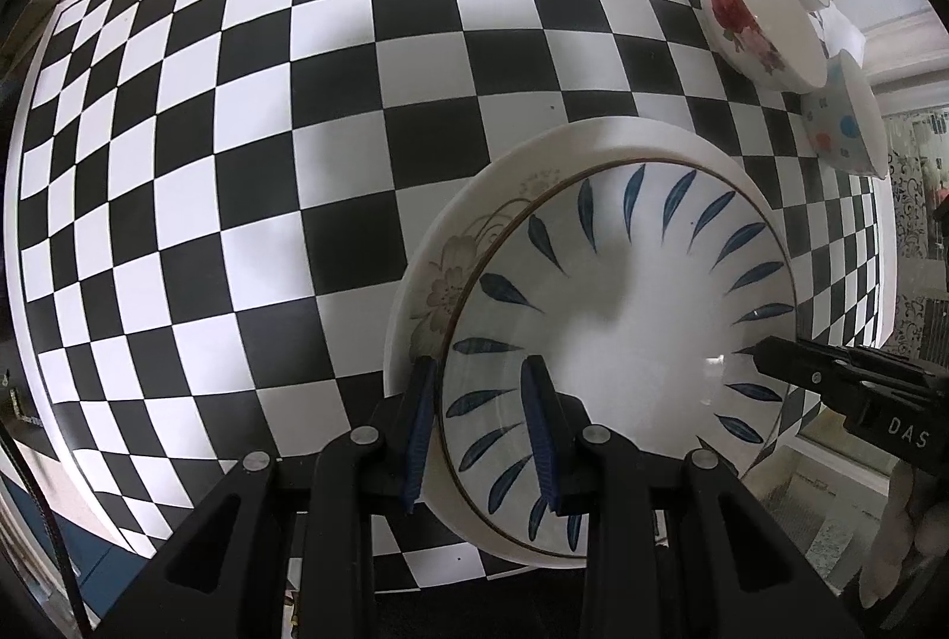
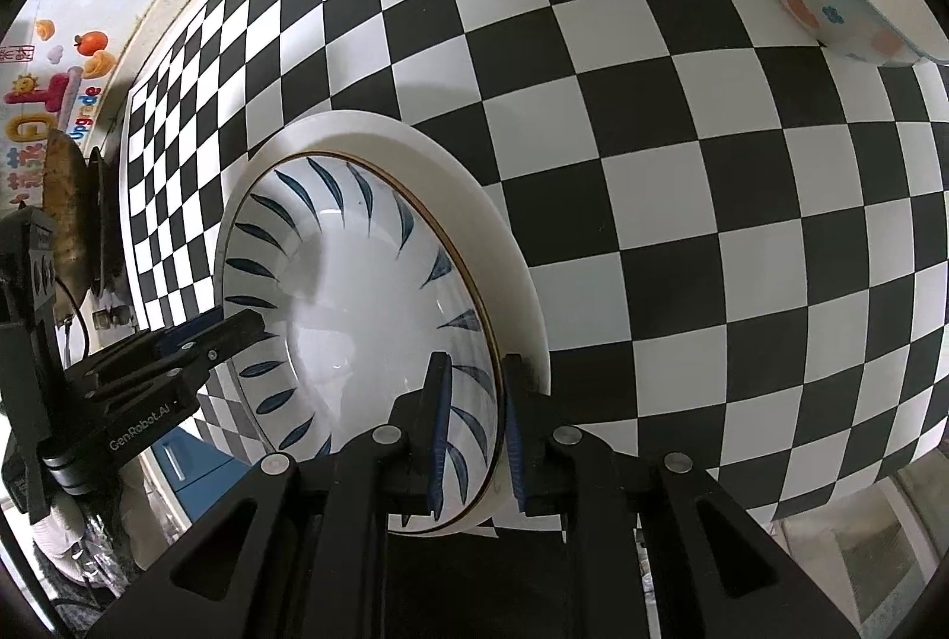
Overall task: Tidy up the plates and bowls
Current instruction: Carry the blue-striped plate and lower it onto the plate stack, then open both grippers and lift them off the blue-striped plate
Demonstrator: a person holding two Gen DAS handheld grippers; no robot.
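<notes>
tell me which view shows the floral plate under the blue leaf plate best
The left wrist view: the floral plate shows its pale flower beside the blue leaf plate. The right wrist view shows only a plain white rim of it.

A black-and-white checkered table (image 1: 237, 164) carries a white flowered plate (image 1: 433, 277) near, and a rose-patterned bowl (image 1: 753, 22) and dotted bowl (image 1: 842, 123) far right.

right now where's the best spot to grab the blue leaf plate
Grip the blue leaf plate by its raised rim, coming from above at the near edge with one finger inside, one outside. It lies flat, nested in the white floral plate, so only the rim offers a pinch.
</notes>
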